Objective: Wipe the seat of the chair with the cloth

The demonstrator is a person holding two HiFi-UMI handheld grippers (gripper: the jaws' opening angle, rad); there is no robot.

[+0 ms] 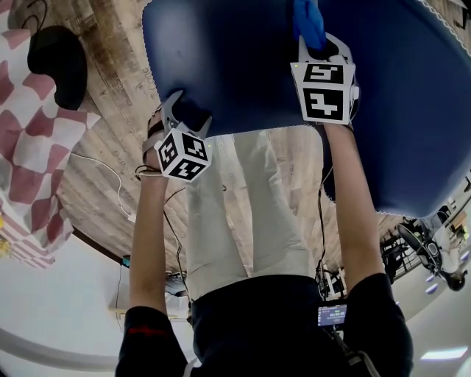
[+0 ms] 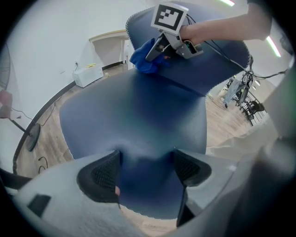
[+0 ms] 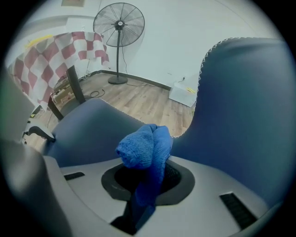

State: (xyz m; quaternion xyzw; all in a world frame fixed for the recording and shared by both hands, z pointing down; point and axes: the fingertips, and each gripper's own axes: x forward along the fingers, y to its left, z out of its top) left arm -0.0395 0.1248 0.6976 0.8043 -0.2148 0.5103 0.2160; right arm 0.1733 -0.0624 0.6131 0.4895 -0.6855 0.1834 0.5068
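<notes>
My left gripper [image 2: 145, 169] sits at the bottom centre of its own view. Its jaws are closed on the front edge of the blue seat [image 2: 134, 115], and the fabric puckers between them. My right gripper [image 1: 315, 46] is at the upper right of centre in the head view, clamped on the cloth [image 1: 309, 20]. The cloth bunches out past the jaws, down where the seat meets the back [image 3: 249, 106]; I cannot tell whether it touches. A fan [image 3: 119, 25] stands at the top of the right gripper view.
</notes>
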